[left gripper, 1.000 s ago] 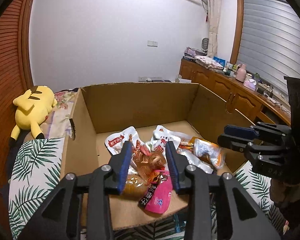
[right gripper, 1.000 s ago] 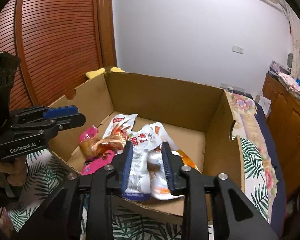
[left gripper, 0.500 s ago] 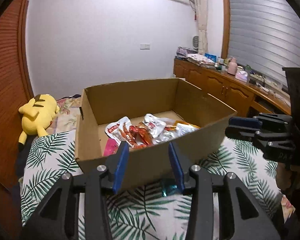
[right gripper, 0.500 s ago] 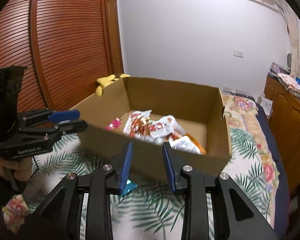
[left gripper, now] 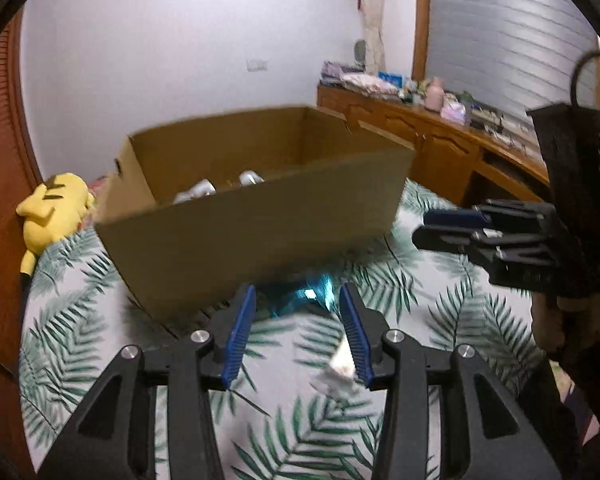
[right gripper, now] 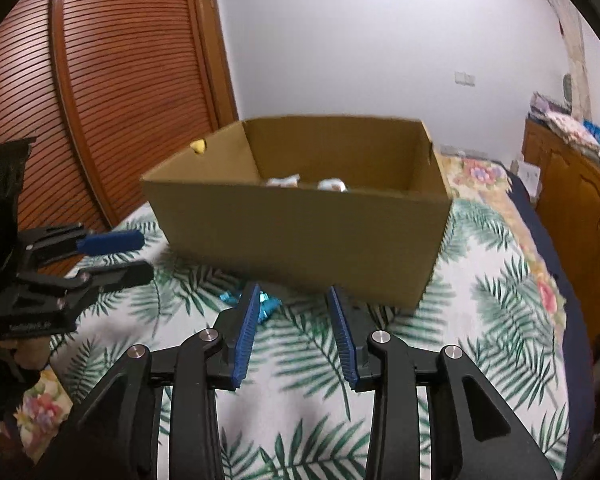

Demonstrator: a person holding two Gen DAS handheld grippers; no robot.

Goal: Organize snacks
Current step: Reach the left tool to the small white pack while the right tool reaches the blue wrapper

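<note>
A brown cardboard box (left gripper: pixel 260 224) stands on the leaf-print bedspread and holds snack packets, of which only white tops (left gripper: pixel 204 190) show over the rim. A shiny blue snack wrapper (left gripper: pixel 304 296) lies on the bedspread by the box's near wall, just ahead of my left gripper (left gripper: pixel 298 334), which is open and empty. A small white packet (left gripper: pixel 336 372) lies by its right finger. My right gripper (right gripper: pixel 294 334) is open and empty, with the blue wrapper (right gripper: pixel 266 306) by its left finger. The box also shows in the right wrist view (right gripper: pixel 300 232).
A yellow plush toy (left gripper: pixel 52 212) lies left of the box. A wooden slatted wardrobe (right gripper: pixel 100 80) stands at the left. A wooden sideboard (left gripper: pixel 440 140) with clutter runs along the right. The other gripper shows in each view, the right one (left gripper: pixel 500 236) and the left one (right gripper: pixel 80 264).
Both grippers have pulled back and down from above the box. The box's inside is now mostly hidden by its near wall, and the blue wrapper lies close ahead.
</note>
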